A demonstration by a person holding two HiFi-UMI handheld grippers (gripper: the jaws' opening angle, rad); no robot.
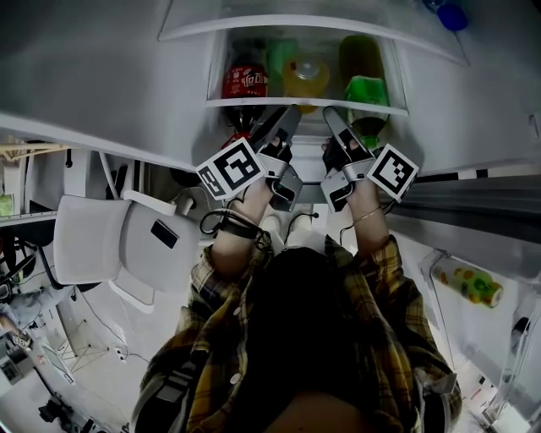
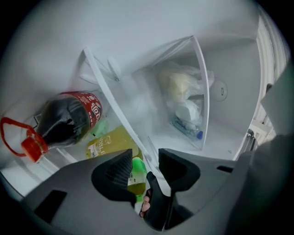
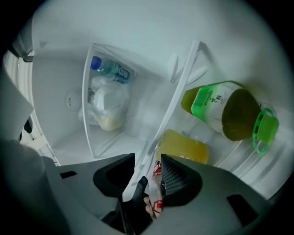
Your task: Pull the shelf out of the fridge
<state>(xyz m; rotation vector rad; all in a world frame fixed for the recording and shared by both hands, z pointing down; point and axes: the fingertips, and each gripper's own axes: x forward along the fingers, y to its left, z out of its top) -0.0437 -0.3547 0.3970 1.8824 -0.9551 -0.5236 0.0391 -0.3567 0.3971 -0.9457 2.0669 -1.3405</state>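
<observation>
The glass fridge shelf (image 1: 304, 103) carries a cola bottle (image 1: 245, 80), a yellow drink bottle (image 1: 306, 76) and a green tea bottle (image 1: 363, 76), all lying down. My left gripper (image 1: 286, 120) and right gripper (image 1: 332, 120) sit side by side at its front edge. In the left gripper view the shelf edge (image 2: 115, 92) runs down between the jaws of the left gripper (image 2: 145, 167), which are shut on it. The right gripper (image 3: 148, 167) is shut on the same edge (image 3: 177, 92). Each view shows the other gripper's dark tip low in the frame.
Under the shelf a clear drawer (image 2: 202, 92) holds a plastic bag and a small bottle. The open fridge door at right holds a bottle (image 1: 465, 283) in its rack. A white chair (image 1: 118, 245) stands at left. A higher shelf (image 1: 313, 24) overhangs.
</observation>
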